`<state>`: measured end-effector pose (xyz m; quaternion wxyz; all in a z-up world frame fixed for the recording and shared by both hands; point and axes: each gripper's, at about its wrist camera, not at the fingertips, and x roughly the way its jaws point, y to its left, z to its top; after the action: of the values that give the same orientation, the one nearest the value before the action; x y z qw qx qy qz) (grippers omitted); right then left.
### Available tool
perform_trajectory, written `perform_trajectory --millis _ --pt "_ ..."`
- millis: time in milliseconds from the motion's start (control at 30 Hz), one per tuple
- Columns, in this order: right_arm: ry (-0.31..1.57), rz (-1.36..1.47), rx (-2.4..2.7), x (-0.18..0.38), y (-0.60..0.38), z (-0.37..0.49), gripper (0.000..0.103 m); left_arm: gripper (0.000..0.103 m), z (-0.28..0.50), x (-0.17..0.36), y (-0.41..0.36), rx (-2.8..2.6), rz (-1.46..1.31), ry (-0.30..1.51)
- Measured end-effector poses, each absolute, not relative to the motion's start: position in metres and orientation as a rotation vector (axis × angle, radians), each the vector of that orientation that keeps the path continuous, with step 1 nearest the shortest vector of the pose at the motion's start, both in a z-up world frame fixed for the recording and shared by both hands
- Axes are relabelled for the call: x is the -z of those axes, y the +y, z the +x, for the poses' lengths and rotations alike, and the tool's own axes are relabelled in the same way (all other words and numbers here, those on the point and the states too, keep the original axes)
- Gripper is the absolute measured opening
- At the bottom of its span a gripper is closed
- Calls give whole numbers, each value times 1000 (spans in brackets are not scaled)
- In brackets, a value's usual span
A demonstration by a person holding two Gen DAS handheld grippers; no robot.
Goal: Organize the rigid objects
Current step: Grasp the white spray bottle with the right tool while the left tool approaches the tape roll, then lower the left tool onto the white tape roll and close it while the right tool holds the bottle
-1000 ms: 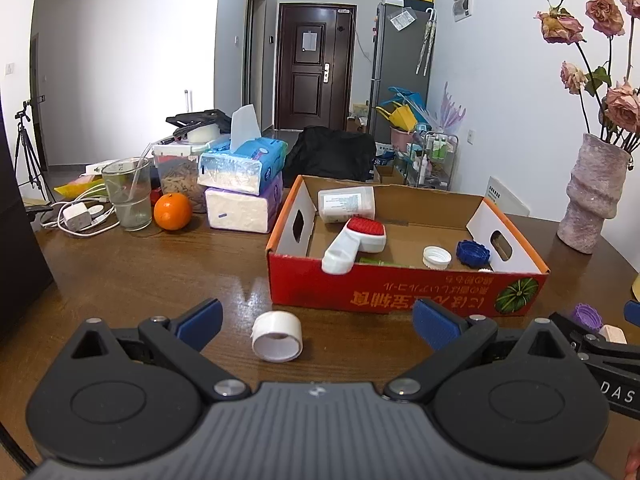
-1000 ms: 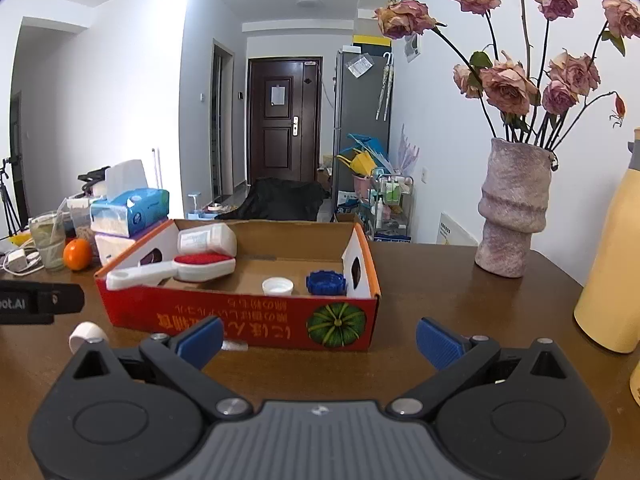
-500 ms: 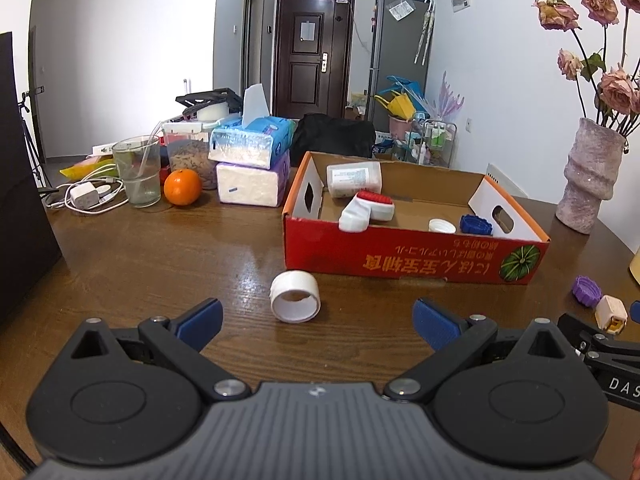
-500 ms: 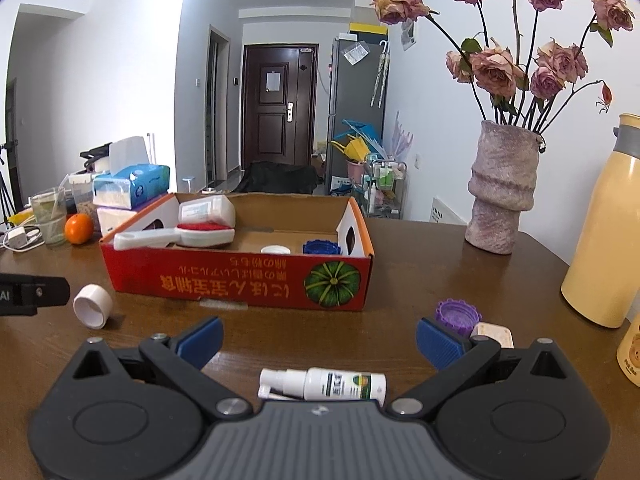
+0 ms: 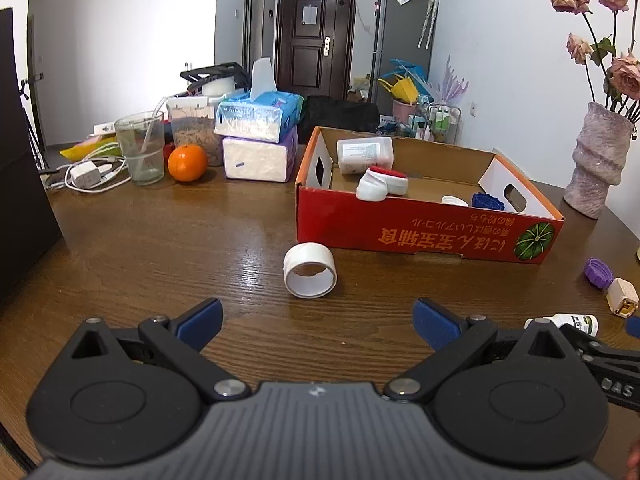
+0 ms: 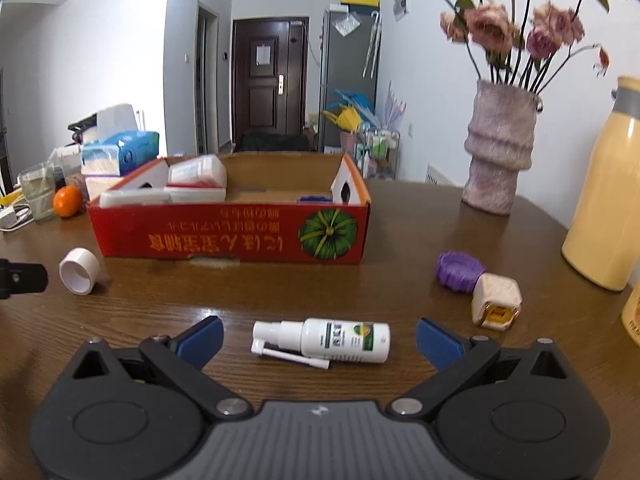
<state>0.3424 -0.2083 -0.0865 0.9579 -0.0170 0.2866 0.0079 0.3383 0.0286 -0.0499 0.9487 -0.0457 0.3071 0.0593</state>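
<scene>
- While both are gaping wide with nothing in them, the right hand-held gripper [image 6: 319, 334] is sitting nearest the spray bottle [image 6: 322, 339].
- Bottle is lying on the surface [image 6: 400, 280], centred between its fingers, long axis running left-right, nozzle left.
- Left hand-held gripper [image 5: 318, 318] is facing the tape roll [image 5: 310, 269], just beyond.

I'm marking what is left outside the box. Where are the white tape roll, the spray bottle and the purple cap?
white tape roll [image 5: 310, 270], left wrist view, on its upper outer band.
spray bottle [image 6: 344, 339], right wrist view, on the labelled body.
purple cap [image 6: 459, 270], right wrist view, on its ribbed side.
</scene>
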Motion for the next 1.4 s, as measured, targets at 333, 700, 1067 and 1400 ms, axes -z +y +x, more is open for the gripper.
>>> perform_trajectory --millis 333,700,1067,1400 --pt "665 6 -6 115 -207 372 103 103 345 56 36 -133 -105 652" --pt "694 14 42 122 -209 397 103 103 353 62 38 -140 -108 668" --pt "715 -29 -27 128 -212 405 102 103 365 69 44 -147 -110 682" --pt "696 -22 -41 128 -211 402 98 103 386 77 46 -161 -124 673"
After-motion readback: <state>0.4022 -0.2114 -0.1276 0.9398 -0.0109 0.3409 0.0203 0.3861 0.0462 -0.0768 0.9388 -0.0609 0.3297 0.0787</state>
